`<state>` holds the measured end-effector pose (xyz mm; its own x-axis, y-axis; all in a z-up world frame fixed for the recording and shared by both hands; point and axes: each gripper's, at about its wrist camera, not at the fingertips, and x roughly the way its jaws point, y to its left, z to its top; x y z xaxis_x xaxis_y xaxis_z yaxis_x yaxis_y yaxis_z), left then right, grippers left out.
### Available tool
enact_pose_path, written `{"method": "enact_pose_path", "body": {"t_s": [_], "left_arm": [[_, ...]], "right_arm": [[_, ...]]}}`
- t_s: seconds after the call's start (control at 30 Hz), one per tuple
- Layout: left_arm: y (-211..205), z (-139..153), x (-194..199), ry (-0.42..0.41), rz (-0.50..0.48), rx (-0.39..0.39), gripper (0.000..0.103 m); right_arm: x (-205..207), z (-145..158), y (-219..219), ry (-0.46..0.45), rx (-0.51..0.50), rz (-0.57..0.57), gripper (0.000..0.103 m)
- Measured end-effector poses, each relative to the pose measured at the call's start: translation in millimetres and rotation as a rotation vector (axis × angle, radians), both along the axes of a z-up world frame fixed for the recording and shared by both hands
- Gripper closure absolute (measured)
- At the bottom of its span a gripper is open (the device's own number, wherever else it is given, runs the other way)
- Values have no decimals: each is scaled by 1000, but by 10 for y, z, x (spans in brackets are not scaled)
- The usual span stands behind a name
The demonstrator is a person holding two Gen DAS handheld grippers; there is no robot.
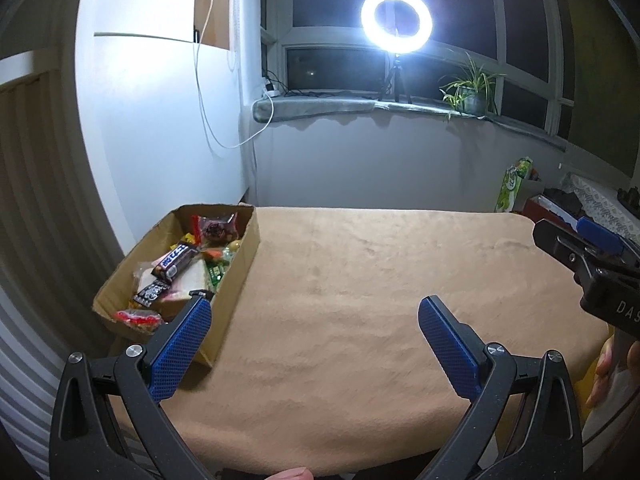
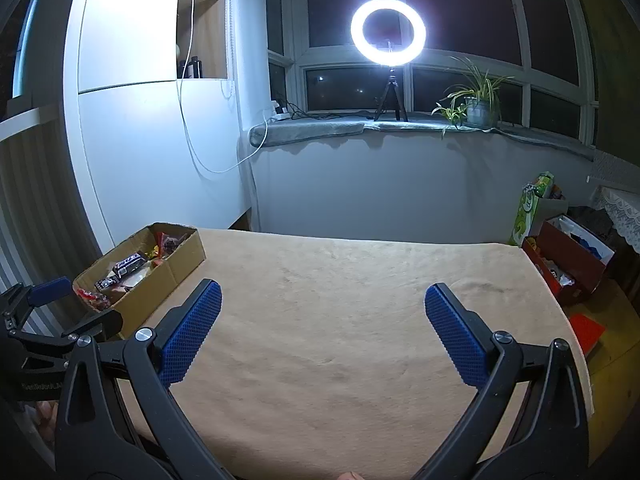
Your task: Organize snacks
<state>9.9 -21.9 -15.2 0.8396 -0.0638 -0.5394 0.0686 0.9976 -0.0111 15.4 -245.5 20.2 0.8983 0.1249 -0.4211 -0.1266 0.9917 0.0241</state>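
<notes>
Both tongs, left [image 1: 314, 314] and right [image 2: 322, 302], hang wide and hold nothing above the counter [image 1: 360, 280]. All visible snacks [image 1: 180, 268] sit inside the cardboard box [image 1: 240, 276] at its left edge. Sorting looks finished or unstarted; any next move means reaching into that box.

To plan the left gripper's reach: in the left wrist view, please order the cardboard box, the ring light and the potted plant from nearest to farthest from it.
From the left gripper:
1. Cardboard box, front left on the table, beside the left finger.
2. Ring light, on the windowsill, straight ahead.
3. Potted plant, same windowsill, farther right; close to the light, roughly tied.
</notes>
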Motion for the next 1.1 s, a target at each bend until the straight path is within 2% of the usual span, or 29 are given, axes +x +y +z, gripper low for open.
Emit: {"method": "enact_pose_path", "body": {"t_s": [0.17,0.33,1.1], "left_arm": [[49,-5,-34,-1,1,-14,0],[61,-13,-60,-11,14,7,0],[95,-28,-41,0,13,10,0]], "right_arm": [[-11,6,58,-1,-8,7,0],[-17,3,101,0,-13,15,0],[-32,-4,107,3,-13,19,0]]}}
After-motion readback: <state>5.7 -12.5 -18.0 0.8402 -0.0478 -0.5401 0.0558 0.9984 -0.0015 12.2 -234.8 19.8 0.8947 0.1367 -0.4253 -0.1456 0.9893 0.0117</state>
